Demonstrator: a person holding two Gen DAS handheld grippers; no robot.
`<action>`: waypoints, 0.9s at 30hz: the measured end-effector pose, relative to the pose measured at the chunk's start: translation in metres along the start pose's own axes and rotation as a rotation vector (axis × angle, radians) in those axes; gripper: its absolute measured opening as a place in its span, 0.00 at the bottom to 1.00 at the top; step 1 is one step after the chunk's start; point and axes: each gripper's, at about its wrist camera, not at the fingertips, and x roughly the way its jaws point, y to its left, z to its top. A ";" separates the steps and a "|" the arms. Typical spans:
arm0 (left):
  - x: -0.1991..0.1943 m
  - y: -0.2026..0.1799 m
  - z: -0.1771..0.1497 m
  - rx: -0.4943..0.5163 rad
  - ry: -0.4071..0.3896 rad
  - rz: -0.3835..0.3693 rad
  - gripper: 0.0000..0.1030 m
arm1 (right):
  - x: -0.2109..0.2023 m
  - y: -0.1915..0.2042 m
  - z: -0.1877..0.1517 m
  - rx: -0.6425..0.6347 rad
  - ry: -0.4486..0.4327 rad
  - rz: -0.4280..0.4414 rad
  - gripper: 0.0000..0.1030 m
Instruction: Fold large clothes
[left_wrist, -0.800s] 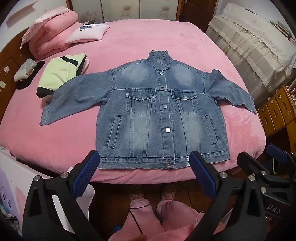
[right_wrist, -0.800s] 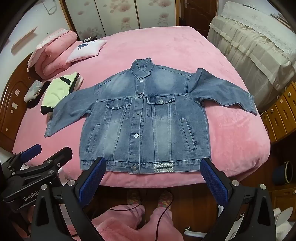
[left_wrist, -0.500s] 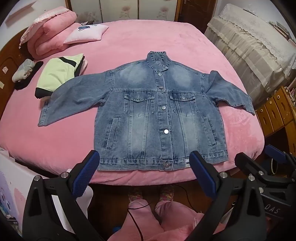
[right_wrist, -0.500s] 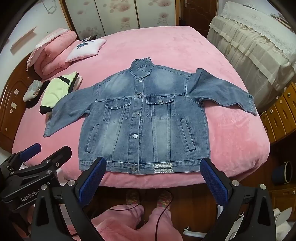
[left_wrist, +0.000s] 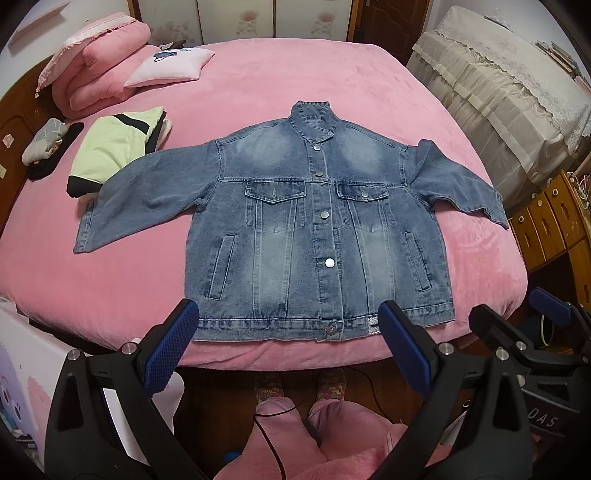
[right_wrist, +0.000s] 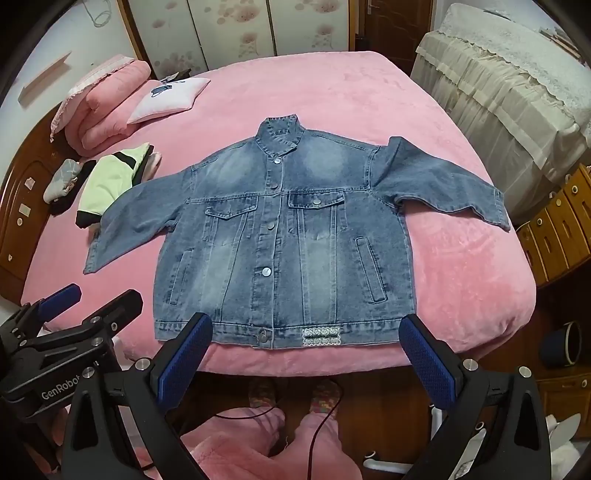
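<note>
Both claws (left_wrist: 288, 343) (right_wrist: 306, 354) gape empty; folded clothes (left_wrist: 114, 147) touch the jacket (left_wrist: 317, 236) sleeve.

1. Look to the lower left of your right wrist view: white lettering reading "GenRobot" runs along the black body of the left gripper (right_wrist: 90, 301), with its last letter partly cut off by the finger in front.
2. At the lower right of your left wrist view, the letters "DAS" show in pale print on the black body of the right gripper (left_wrist: 517, 314); anything before them is hidden.
3. Nothing else there is legible.
</note>
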 end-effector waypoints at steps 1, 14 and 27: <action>0.000 0.000 0.000 0.000 0.001 -0.001 0.94 | 0.000 0.000 0.000 0.001 0.000 0.000 1.00; 0.006 -0.009 0.005 0.001 0.002 0.002 0.94 | -0.004 -0.007 0.006 -0.007 0.001 -0.004 0.98; 0.002 -0.029 0.000 -0.043 -0.007 0.027 0.94 | -0.003 -0.022 0.011 -0.021 0.000 0.011 0.97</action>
